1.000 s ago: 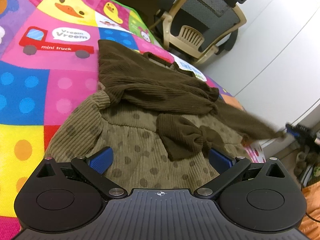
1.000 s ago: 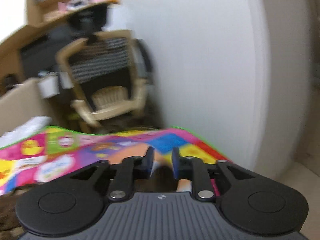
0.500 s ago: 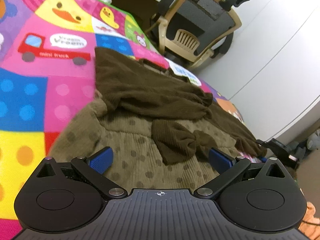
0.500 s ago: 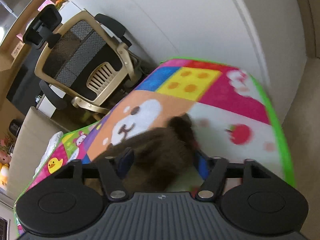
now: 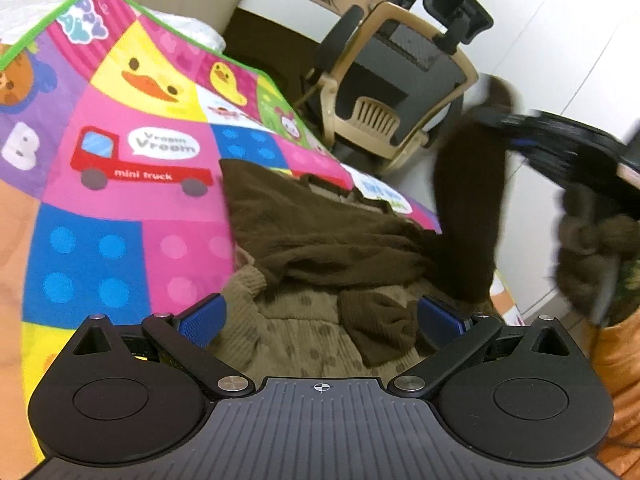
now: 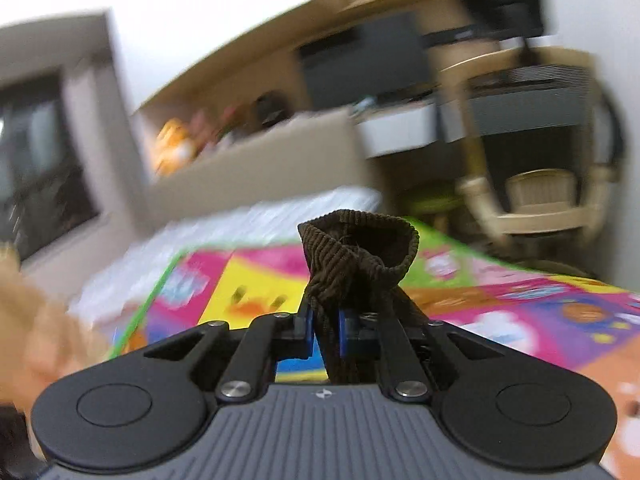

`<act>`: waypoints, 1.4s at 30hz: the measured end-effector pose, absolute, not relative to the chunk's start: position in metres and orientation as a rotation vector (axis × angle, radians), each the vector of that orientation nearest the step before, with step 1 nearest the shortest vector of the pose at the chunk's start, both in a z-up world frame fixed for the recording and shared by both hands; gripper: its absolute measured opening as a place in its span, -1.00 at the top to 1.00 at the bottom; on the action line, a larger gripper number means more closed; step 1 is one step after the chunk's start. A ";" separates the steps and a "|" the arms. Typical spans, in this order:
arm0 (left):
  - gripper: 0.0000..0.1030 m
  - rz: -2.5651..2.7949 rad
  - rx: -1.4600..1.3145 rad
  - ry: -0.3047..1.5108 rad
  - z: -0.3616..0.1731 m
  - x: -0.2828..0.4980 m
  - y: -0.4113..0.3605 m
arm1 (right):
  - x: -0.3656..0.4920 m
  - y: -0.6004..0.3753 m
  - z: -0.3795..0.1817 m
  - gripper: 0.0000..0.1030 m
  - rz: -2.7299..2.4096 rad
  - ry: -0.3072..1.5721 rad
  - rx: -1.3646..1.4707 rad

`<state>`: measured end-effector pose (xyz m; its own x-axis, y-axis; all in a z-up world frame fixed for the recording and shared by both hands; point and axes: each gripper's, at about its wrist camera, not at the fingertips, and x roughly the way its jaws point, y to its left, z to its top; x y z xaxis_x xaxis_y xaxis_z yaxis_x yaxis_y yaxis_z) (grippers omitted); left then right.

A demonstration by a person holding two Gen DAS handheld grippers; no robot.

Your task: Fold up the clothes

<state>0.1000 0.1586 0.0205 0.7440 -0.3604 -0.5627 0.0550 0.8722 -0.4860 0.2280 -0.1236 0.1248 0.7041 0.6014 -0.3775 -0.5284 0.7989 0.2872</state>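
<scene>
Both tongs work on one dress: the right tongs (image 6: 323, 330) are clamped on its dark brown sleeve (image 6: 356, 258), whose ribbed cuff bunches just beyond the tips, lifted above the colourful play mat (image 5: 120, 200). The left tongs (image 5: 320, 316) stand wide apart, low over the near part of the olive dotted dress (image 5: 296, 320), its brown bow (image 5: 380, 324) between the blue pads. A beige office chair (image 5: 392, 92) stands at the far side.

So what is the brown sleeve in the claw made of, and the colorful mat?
The brown sleeve, pinched in the right claw, looks like soft ribbed knit or corduroy: fine parallel ridges, matte, bunching easily. The colorful mat looks like smooth printed foam or plush; its flat cartoon squares and green edging suggest that, but I can't be sure.
</scene>
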 end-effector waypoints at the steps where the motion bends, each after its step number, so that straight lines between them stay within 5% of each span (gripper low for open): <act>1: -1.00 -0.234 -0.465 0.699 0.021 0.099 0.160 | 0.228 -0.118 0.122 0.78 0.654 0.483 0.163; 4: -1.00 -0.232 -0.453 0.701 0.025 0.101 0.163 | 0.228 -0.109 0.115 0.36 0.721 0.502 0.178; 6: -1.00 -0.241 -0.437 0.699 0.029 0.104 0.163 | 0.227 -0.103 0.111 -0.19 0.765 0.514 0.188; 11: -1.00 -0.288 -0.438 0.694 0.031 0.135 0.155 | 0.217 -0.116 0.111 -0.62 0.780 0.479 0.207; 15: -1.00 -0.257 -0.443 0.715 0.019 0.177 0.142 | 0.198 -0.159 0.103 -0.73 0.643 0.432 0.213; 25: -0.92 -0.162 -0.317 0.754 -0.006 0.234 0.111 | 0.145 -0.174 0.001 -1.00 0.648 0.681 0.177; 27: -0.47 -0.144 -0.266 0.754 -0.007 0.239 0.103 | 0.143 -0.169 -0.012 -1.00 0.648 0.722 0.161; 28: 0.04 -0.132 -0.237 0.760 -0.008 0.241 0.101 | 0.142 -0.168 -0.015 -1.00 0.641 0.732 0.151; 32: 0.56 -0.152 -0.199 0.697 0.006 0.238 0.104 | 0.143 -0.166 -0.014 -1.00 0.638 0.745 0.146; 37: 0.53 -0.159 -0.116 0.586 0.027 0.223 0.110 | 0.140 -0.154 -0.013 -1.00 0.629 0.758 0.060; 42: -0.14 -0.097 -0.005 0.676 -0.005 0.227 0.124 | 0.140 -0.146 -0.006 -1.00 0.643 0.770 -0.019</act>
<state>0.2266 0.1238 -0.0054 0.7759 -0.0908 -0.6243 0.0877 0.9955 -0.0357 0.1400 -0.1459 -0.0057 0.5375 0.5339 -0.6527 -0.5472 0.8098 0.2118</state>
